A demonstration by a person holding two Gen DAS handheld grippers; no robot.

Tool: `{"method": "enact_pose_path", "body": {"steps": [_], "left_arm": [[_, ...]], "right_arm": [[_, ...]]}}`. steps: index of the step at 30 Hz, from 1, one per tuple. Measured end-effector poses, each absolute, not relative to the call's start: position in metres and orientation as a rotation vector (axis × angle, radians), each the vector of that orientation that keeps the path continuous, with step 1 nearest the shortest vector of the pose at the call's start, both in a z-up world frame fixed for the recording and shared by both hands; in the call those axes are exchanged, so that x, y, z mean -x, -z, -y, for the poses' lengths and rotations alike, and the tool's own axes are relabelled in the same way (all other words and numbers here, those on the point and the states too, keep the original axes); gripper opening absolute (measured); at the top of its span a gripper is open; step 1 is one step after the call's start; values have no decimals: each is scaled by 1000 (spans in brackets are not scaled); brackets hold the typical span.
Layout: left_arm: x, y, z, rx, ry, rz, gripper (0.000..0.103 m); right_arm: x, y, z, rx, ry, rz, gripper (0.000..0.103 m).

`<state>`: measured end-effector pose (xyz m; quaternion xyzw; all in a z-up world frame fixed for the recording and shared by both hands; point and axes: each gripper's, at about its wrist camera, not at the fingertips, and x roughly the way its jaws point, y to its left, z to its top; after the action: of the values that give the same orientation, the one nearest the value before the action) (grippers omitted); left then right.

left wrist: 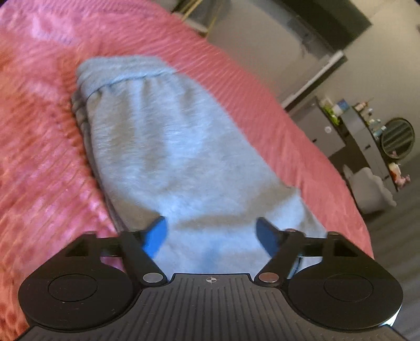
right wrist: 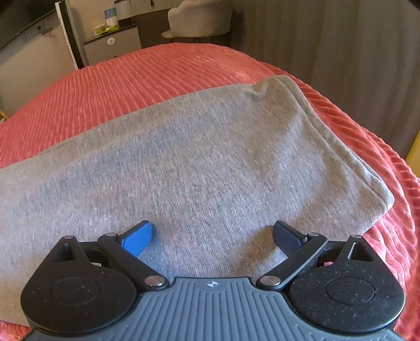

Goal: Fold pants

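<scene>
Grey sweatpants (left wrist: 168, 147) lie folded in layers on a pink ribbed bedspread (left wrist: 39, 157). Their gathered waistband (left wrist: 123, 76) is at the far end in the left wrist view, which is blurred. My left gripper (left wrist: 212, 233) hovers over the near end of the pants, open, with nothing pinched between its blue pads. In the right wrist view the pants (right wrist: 183, 162) spread wide, with a hemmed edge (right wrist: 349, 154) running down the right side. My right gripper (right wrist: 212, 236) stands open just above the cloth, holding nothing.
The bedspread (right wrist: 131, 78) falls away at the bed's edge on the right. Beyond it are a grey cabinet (right wrist: 113, 44) with small items on top, a white chair (right wrist: 199, 18), a dark dresser (left wrist: 367, 136) and a grey curtain (right wrist: 341, 52).
</scene>
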<state>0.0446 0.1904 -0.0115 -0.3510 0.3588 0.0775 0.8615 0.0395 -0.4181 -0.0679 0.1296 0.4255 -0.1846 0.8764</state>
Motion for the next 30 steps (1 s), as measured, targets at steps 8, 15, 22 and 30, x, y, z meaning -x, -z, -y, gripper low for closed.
{"method": "enact_pose_path", "body": {"steps": [8,15,22,30], "left_arm": [[-50,-3,-87,574,72,-751,93],[-66,38,-56,564,152,-940,94],[-66,40,-67,643,97,-913,96],[-69,40,-52,519,104,-913,100]], "right_arm": [[-42,69,417,-257,384,-874,98],[-42,71,416,-235,369,-859,98],[-47,60,405,-108,396,-845,97],[-81,42,360,47,186,-661,55]]}}
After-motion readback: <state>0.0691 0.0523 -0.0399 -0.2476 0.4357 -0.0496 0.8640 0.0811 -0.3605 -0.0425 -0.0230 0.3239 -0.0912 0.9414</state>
